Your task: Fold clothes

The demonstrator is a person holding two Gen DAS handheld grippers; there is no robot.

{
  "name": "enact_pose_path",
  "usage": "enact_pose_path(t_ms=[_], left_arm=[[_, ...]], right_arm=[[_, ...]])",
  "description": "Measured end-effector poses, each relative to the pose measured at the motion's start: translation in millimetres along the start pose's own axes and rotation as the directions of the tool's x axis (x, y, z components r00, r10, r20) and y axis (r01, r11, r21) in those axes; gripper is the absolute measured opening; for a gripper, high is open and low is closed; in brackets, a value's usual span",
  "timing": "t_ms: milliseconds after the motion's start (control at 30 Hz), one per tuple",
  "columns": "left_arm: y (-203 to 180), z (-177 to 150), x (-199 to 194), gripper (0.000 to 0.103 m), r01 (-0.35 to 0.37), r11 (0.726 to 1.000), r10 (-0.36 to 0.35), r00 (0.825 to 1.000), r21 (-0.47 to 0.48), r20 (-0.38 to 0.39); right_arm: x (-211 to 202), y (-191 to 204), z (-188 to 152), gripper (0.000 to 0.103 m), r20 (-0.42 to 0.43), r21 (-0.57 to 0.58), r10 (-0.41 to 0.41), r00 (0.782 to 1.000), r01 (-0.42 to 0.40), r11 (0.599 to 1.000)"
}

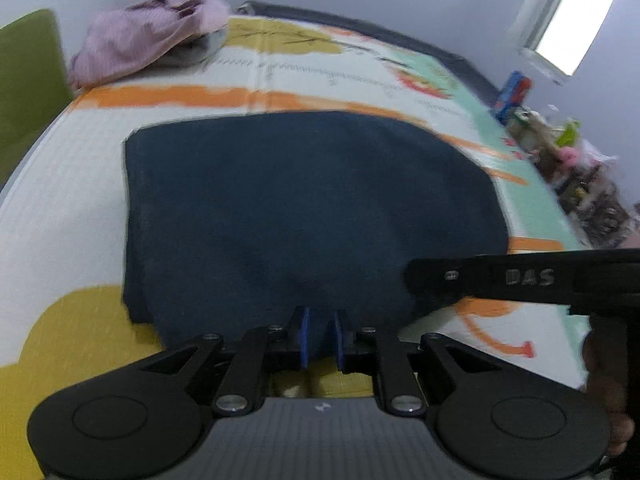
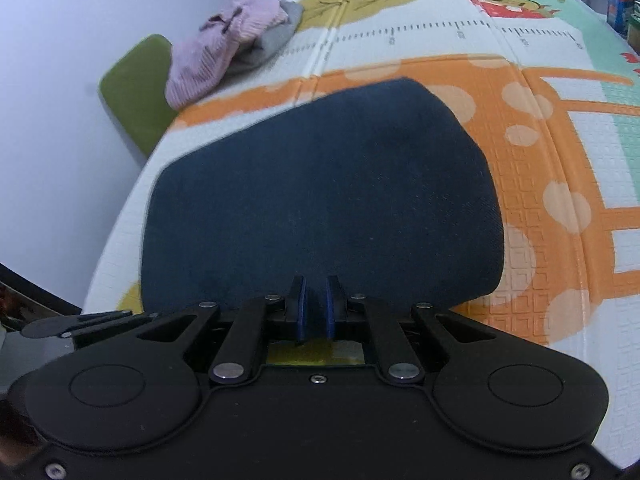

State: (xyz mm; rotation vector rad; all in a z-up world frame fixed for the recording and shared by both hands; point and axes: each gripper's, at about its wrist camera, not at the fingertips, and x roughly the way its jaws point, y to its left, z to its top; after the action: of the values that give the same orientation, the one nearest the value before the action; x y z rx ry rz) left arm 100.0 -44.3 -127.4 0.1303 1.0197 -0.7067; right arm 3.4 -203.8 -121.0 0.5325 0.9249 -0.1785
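Both tools grip the near hem of a dark navy folded garment (image 1: 304, 208) on a patterned foam play mat (image 1: 52, 184).

Left wrist view: the left tool (image 1: 320, 338) sits at the bottom centre, its blue pads drawn narrow and pinching navy cloth at the near edge; the right tool's black arm crosses at the lower right, and a pink knitted garment (image 1: 144, 40) lies heaped at the upper left. Right wrist view: the right tool (image 2: 316, 308), also narrow, nips the same hem at the bottom centre, the cloth filling mid-frame. The fabric looks soft, light and limp, likely to sag between grips; the near corners seem the best hold.
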Motion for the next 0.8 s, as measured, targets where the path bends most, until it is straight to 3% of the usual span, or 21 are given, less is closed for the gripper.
enact_pose_path(t_ms=[67, 367, 533, 667, 800], left_arm=[[9, -1, 6, 0.006, -0.015, 1.000, 0.014, 1.000, -0.023, -0.017], [17, -4, 5, 0.004, -0.022, 0.999, 0.021, 0.999, -0.031, -0.039], [11, -4, -18, 0.016, -0.022, 1.000, 0.022, 0.999, -0.001, 0.034], [15, 1, -38, 0.017, -0.047, 0.999, 0.049, 0.989, -0.019, 0.137], [28, 6, -33, 0.017, -0.078, 0.995, 0.085, 0.989, -0.060, 0.122]], right_arm=[[7, -6, -2, 0.000, -0.006, 0.021, -0.007, 1.000, 0.007, 1.000], [20, -23, -8, 0.000, -0.017, 0.050, 0.014, 1.000, -0.013, 0.999], [-5, -22, 1, 0.005, 0.039, 0.076, 0.036, 0.999, -0.039, 0.996], [-28, -28, 6, 0.005, 0.107, 0.085, -0.024, 0.994, 0.015, 0.996], [-34, -41, 12, 0.005, 0.131, 0.122, -0.084, 0.988, 0.068, 0.990]])
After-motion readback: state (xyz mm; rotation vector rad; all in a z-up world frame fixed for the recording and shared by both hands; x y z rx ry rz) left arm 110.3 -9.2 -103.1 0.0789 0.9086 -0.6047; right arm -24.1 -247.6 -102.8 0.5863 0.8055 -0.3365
